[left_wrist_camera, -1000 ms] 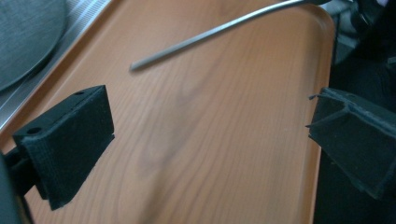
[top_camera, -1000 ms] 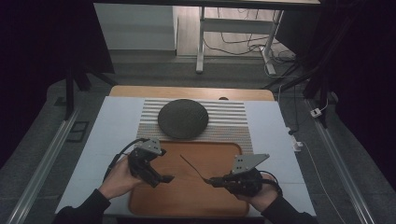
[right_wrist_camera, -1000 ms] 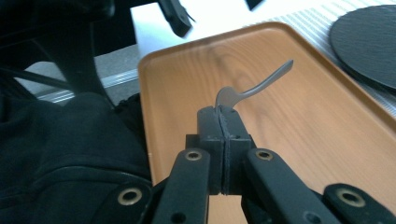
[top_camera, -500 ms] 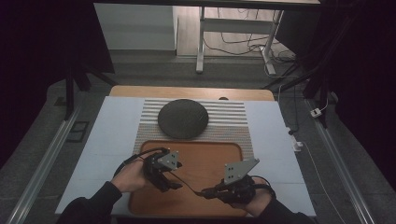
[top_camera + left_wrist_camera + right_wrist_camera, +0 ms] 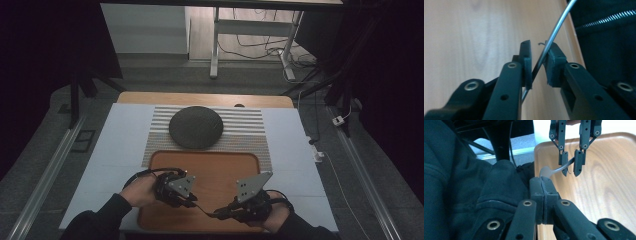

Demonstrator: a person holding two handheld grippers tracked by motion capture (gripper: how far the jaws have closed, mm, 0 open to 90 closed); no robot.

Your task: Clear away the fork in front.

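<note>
Closing left gripper (image 5: 537, 66) around thin silver metal utensil handle (image 5: 556, 28), pads not clamped yet; right gripper (image 5: 544, 195) grips its end; misalignment could twist it loose.

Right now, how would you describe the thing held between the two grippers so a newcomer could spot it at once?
Find the wooden tray at the near edge of the table. Low over its near half, a thin metal rod spans from the right gripper to the left gripper, whose jaws have just been closing around it. It is the one slim, shiny thing there.
</note>
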